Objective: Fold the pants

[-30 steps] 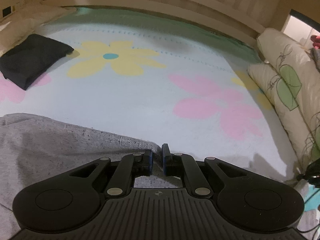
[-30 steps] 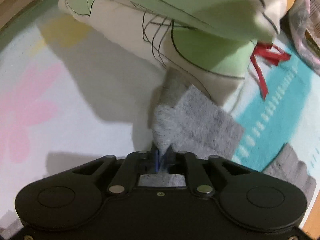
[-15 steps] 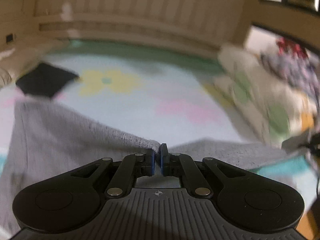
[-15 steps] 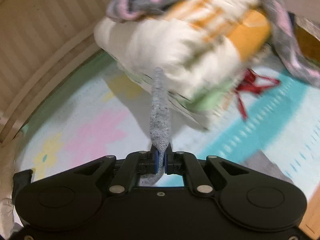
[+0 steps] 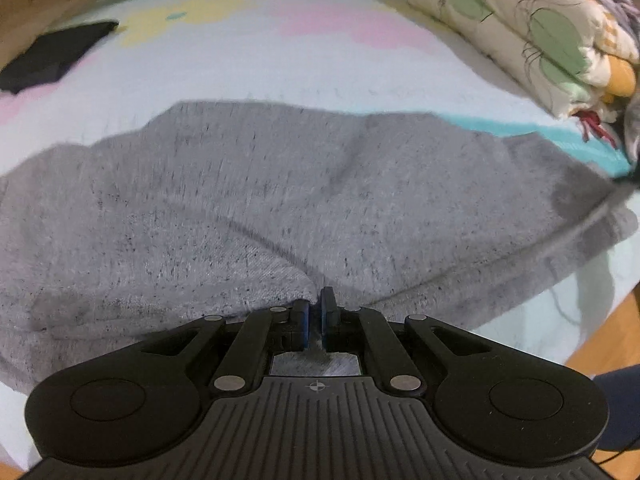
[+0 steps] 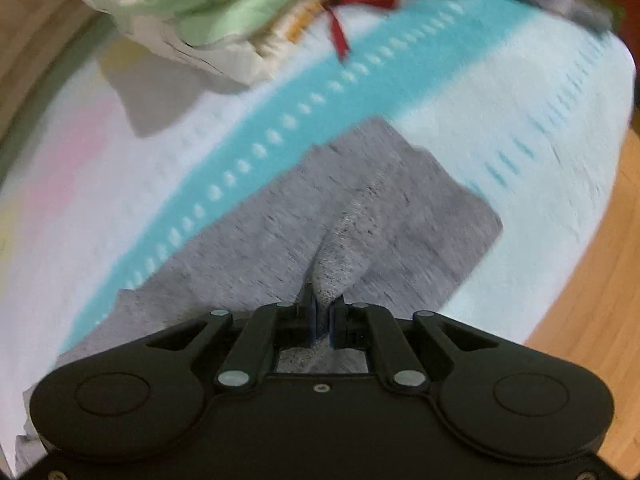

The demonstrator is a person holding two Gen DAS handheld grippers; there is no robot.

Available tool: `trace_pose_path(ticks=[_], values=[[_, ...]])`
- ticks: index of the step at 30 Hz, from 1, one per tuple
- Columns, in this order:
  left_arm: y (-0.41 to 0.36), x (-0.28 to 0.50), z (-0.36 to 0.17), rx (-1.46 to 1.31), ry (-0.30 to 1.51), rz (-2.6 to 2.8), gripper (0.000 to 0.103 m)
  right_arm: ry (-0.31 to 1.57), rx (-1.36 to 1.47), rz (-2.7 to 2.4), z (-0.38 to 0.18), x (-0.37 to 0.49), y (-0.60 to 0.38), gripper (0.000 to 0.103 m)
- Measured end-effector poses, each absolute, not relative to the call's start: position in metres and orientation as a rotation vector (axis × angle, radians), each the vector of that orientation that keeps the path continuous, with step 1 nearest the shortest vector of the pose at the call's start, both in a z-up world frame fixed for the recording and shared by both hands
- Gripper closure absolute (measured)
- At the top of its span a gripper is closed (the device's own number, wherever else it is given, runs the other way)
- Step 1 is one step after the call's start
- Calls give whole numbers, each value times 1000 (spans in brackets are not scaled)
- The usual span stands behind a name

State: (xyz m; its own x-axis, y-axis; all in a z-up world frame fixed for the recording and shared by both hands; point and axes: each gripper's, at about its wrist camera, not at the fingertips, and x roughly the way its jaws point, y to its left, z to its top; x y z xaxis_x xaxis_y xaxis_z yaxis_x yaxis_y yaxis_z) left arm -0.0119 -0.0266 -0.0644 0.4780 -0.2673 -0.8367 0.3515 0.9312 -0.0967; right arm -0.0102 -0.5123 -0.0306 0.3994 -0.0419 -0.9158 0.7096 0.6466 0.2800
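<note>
Two views show your tongs working one heather-grey knit pair of pants (image 5: 280,200), which lies spread across the bed's pale sheet printed with pink and yellow flowers (image 5: 248,64). Your left tongs (image 5: 316,316) are pinched together on a raised ridge of the grey fabric at the near edge of the garment, with cloth visible between the blue-lined pads. Your right tongs (image 6: 323,316) are likewise clamped on a peaked fold of the same pants (image 6: 360,216), the knit rising in a tent from the flat layer into the narrow gap between the pads. In the right wrist view, the garment lies just beside and partly over a turquoise band with white dashes (image 6: 304,108) that runs diagonally across the sheet. Stacked cream bedding with green leaf prints (image 5: 536,36) sits at the far right of the bed, a red ribbon (image 6: 360,0) trailing from it. A folded black cloth (image 5: 56,56) rests at the far left, well apart from the pants. Wooden floor (image 6: 592,280) shows beyond the bed's right edge. Both views are blurred.
</note>
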Motion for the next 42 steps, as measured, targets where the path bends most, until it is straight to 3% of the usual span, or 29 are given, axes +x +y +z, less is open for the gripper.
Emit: trace_pose_path(ticks=[4,7,10,12,13,15,21,27,35,38,39,40,42], values=[[-25,-19,-71,127,992,-380,98,817,651,-443,3,-20,-504,92],[-27,-19,-79,146,1007,-381,97,904,622,-453,-11,-18,-508,91],[-29,-22,-77,173,999,-387,97,1176,612,-551,-50,-16,-520,77],[-29,-23,-76,154,1005,-381,97,1140,627,-592,-44,-27,-530,70],[-29,-23,-76,150,1008,-379,97,1093,632,-608,-38,-33,-534,52],[-31,-25,-74,154,1010,-376,97,970,661,-677,-23,-48,-545,35],[-33,-26,-75,152,1004,-379,97,803,760,-696,-14,-50,-572,37],[-30,-16,-83,152,996,-378,97,851,571,-587,-32,-2,-564,43],[-31,-12,-84,141,1001,-379,97,939,540,-494,-60,26,-565,47],[-29,-10,-84,116,1008,-376,97,949,526,-487,-62,26,-565,66],[-29,-9,-84,110,1007,-374,97,958,512,-487,-62,26,-565,83],[-28,-10,-84,105,1004,-373,97,963,503,-473,-61,26,-564,90],[-28,-10,-83,97,996,-372,97,953,487,-439,-56,25,-560,93]])
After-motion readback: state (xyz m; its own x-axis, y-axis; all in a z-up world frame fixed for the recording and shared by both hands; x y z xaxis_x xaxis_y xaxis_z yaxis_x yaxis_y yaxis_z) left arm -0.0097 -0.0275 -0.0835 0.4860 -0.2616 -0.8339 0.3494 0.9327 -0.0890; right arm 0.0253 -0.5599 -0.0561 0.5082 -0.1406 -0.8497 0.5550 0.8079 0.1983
